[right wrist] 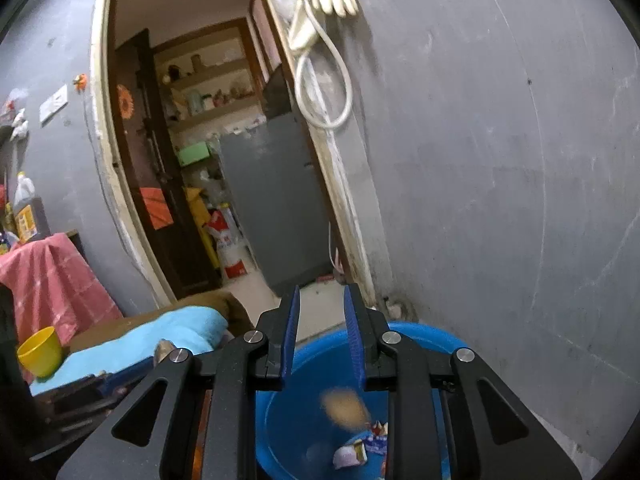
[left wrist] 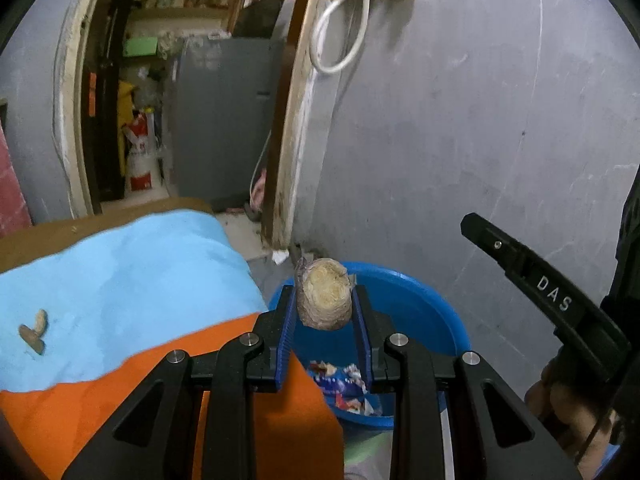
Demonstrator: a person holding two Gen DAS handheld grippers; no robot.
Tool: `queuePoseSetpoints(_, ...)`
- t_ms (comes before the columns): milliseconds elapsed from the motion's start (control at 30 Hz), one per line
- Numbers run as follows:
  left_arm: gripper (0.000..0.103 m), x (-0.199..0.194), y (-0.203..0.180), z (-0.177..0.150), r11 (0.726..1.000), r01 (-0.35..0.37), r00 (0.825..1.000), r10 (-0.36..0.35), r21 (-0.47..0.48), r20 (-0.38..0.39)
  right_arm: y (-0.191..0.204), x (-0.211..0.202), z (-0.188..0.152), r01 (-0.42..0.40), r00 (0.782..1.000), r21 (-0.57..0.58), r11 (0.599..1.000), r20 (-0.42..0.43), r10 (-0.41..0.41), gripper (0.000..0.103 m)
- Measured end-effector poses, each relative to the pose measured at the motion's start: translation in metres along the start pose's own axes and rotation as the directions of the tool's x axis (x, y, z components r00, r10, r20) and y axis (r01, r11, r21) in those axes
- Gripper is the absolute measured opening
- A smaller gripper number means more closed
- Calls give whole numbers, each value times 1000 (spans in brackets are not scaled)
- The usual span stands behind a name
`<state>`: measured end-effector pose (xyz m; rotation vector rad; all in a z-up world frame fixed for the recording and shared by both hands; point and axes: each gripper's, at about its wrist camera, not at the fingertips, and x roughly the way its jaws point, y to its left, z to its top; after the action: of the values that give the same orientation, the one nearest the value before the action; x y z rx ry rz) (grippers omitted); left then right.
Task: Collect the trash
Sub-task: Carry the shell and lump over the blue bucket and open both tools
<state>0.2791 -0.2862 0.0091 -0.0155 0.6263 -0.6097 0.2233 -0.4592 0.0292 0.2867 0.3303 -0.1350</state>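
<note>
Left tool (left wrist: 323, 312), seen from its own cam: pads clamped on a fibrous brownish husk lump (left wrist: 324, 298), held right over the blue tub (left wrist: 420, 304). Wrappers (left wrist: 344, 384) already lie at the bottom. More scraps (left wrist: 34, 330) sit on the blue cloth (left wrist: 132, 280) over the counter.

Right cam: my right tool (right wrist: 322, 338) gapes w/ nothing btwn its fingers, above the same tub; a blurred tan blob (right wrist: 346, 406) shows inside, prob. a piece dropping.

Step, I'd say: drop-off. Next: spread the left pads, then back for the scraps.

We saw dim indoor light, heavy fisheye bending with black corners, and a motion-blurred tan lump (right wrist: 346, 407).
</note>
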Motion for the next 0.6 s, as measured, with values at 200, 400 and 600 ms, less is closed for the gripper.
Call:
queuePoseSetpoints(200,24,27,-1,-9,1000,13,996,-15,-24,-86,-15,14,-6,4,996,48,999,-89,0,21)
queuePoseSetpoints(400,31,40,-1,-15,1000,20,992,-21,-9,-128,-20,14,-7,9,994,72,997,-107,-1,37)
queuePoseSetpoints(600,38,33,-5,-17,1000,22,994,-23,-10,-110,-23,12,-7,14,995,88,996,-96,-6,53)
